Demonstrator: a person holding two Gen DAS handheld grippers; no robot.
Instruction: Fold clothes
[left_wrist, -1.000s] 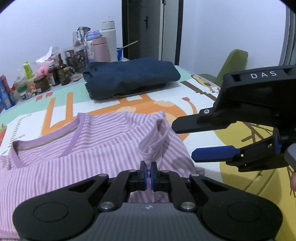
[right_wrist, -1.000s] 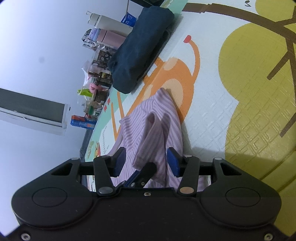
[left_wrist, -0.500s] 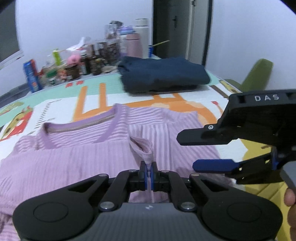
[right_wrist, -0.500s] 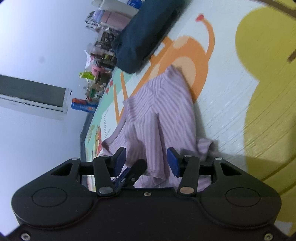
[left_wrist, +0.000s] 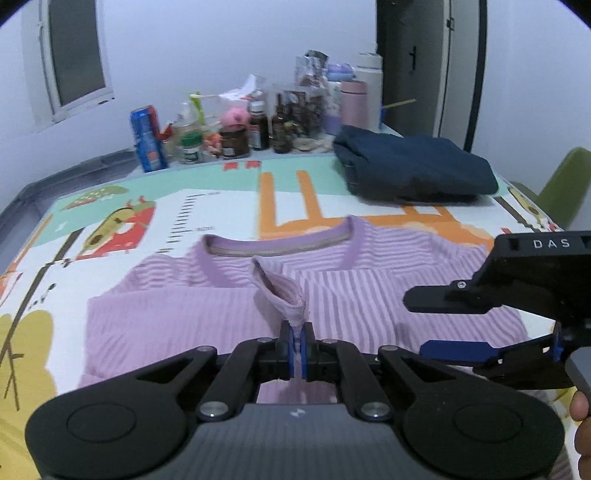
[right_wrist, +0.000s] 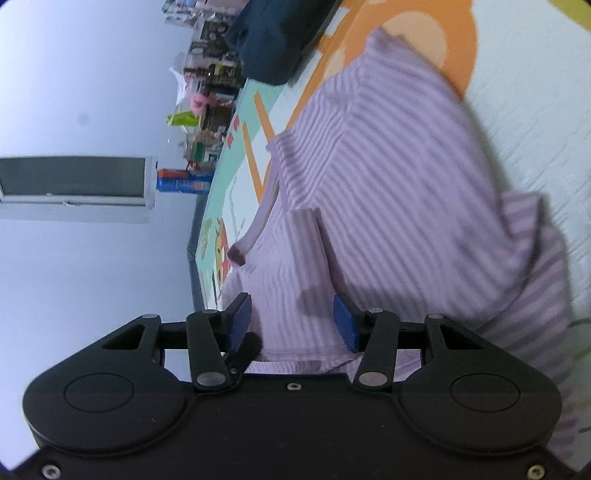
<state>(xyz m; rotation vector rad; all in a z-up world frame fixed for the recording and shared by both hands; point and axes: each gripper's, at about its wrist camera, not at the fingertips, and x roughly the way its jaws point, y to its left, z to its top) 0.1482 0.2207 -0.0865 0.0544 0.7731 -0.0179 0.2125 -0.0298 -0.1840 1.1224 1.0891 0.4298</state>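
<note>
Left wrist view: left gripper (left_wrist: 295, 341) clamps a sleeve (left_wrist: 282, 291) of the striped shirt (left_wrist: 177, 317), now dragged toward frame centre; right gripper (left_wrist: 439, 323) gapes empty, so this fold is underway

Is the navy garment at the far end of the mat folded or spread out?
Folded. The navy garment sits as a compact stacked bundle with layered edges on the play mat, beyond the purple striped shirt, which lies partly spread.
</note>
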